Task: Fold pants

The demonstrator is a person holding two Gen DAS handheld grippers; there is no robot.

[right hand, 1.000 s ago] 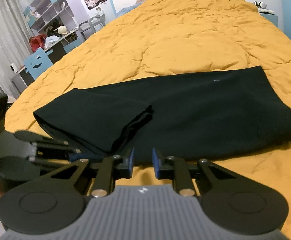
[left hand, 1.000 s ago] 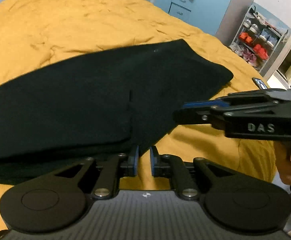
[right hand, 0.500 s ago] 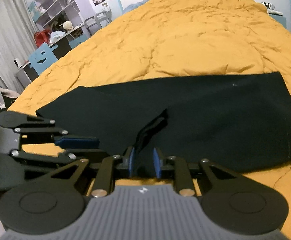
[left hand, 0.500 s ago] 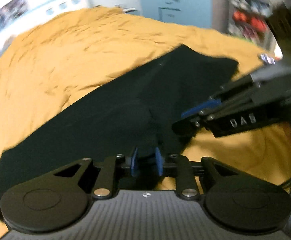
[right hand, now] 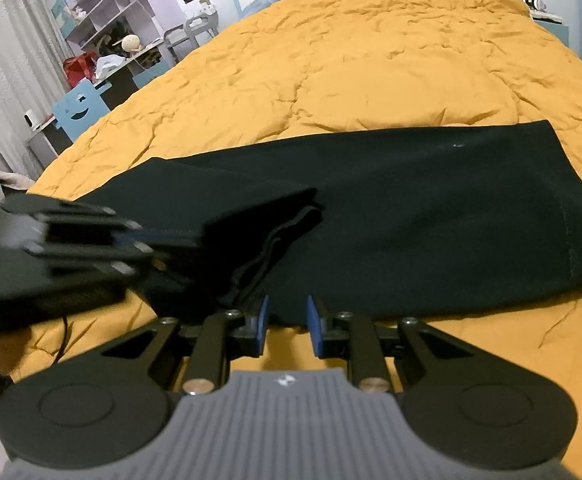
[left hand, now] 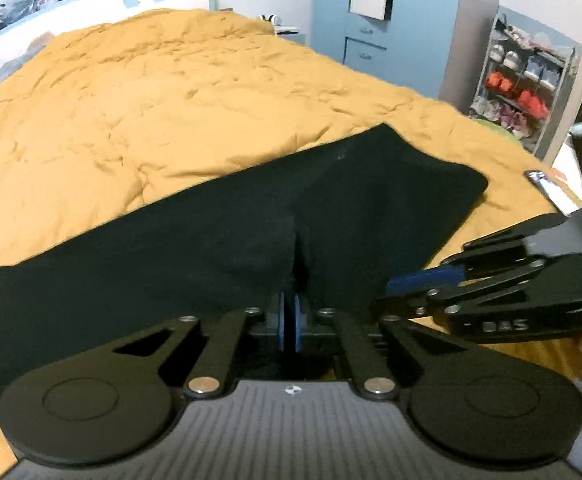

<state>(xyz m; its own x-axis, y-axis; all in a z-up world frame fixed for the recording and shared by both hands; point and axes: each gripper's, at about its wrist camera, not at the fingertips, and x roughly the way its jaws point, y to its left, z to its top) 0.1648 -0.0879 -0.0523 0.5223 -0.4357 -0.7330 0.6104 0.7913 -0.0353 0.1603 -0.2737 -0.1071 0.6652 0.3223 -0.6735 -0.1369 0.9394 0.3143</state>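
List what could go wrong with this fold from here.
1. Only the left gripper is shut on the pants; the right gripper is open at the near edge. Lifting one-handed may drag the fold askew.
2. The folded layers look loosely stacked and might slide apart.
3. The two grippers sit close together and could bump.

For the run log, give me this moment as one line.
left gripper: shut on pants edge | right gripper: open, at near edge | pants on bed
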